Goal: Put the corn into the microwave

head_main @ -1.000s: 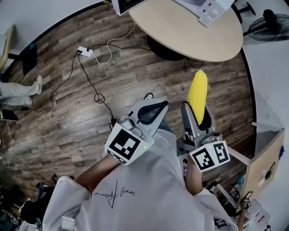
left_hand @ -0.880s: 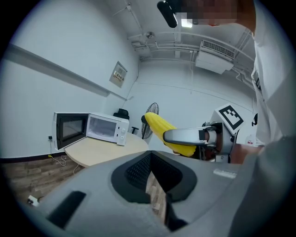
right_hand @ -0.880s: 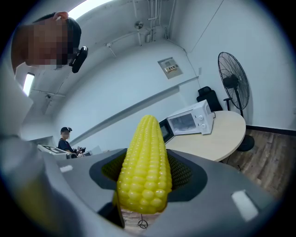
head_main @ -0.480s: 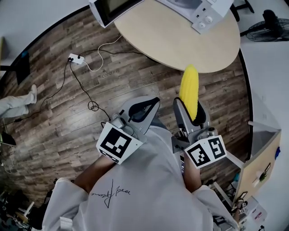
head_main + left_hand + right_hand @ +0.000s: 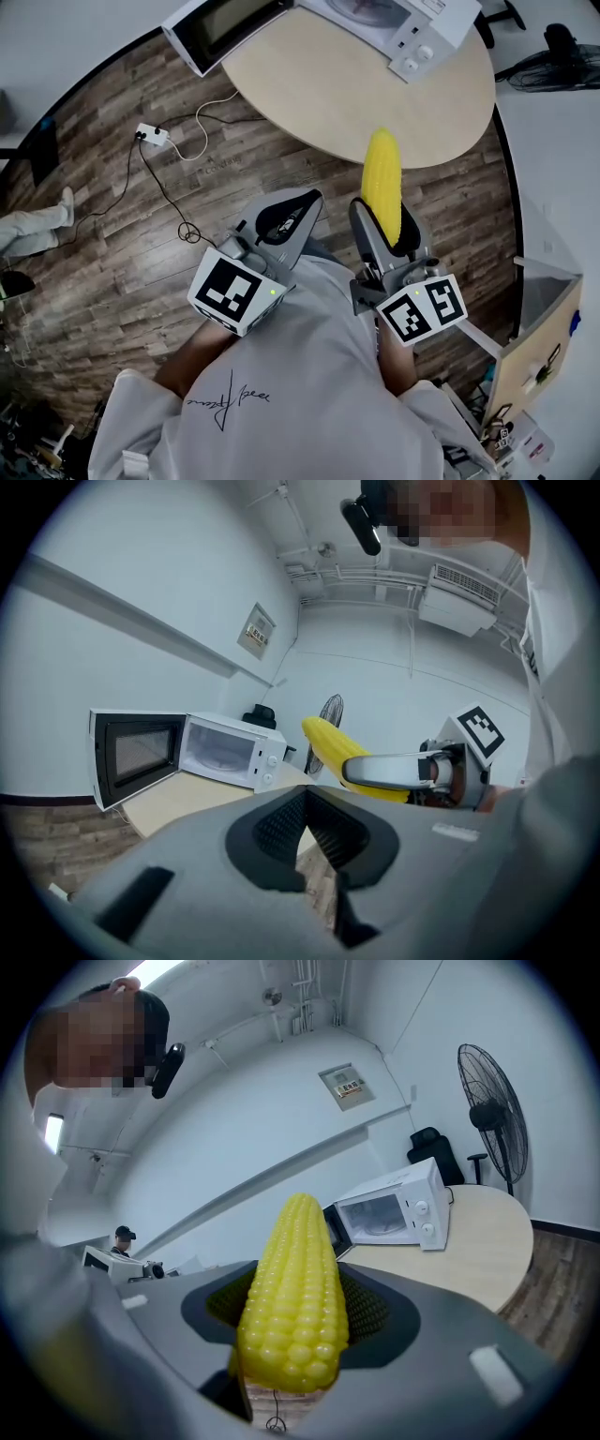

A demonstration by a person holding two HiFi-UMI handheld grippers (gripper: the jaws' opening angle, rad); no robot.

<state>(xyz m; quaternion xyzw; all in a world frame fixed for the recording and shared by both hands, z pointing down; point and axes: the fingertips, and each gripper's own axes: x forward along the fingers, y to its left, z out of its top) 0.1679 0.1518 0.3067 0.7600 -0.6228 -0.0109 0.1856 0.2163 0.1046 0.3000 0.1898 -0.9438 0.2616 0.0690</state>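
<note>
A yellow corn cob (image 5: pixel 382 183) stands out forward from my right gripper (image 5: pixel 386 225), which is shut on its thick end. The right gripper view shows the corn (image 5: pixel 292 1288) filling the jaws, tip pointing at the white microwave (image 5: pixel 394 1208). The microwave (image 5: pixel 412 23) sits at the far side of a round beige table (image 5: pixel 375 89) with its door (image 5: pixel 220 33) swung open to the left. My left gripper (image 5: pixel 302 202) hangs beside the right one over the floor, shut and holding nothing. In the left gripper view its pads (image 5: pixel 281 822) meet at the tip.
A power strip (image 5: pixel 150 134) with cables lies on the wood floor to the left. A standing fan (image 5: pixel 562 47) is at the far right, and a wooden box (image 5: pixel 544 328) by my right side. Someone's leg (image 5: pixel 37 211) shows at the left edge.
Both grippers have moved forward toward the table, the corn still held. The microwave and its open door have come further into view at the top.
</note>
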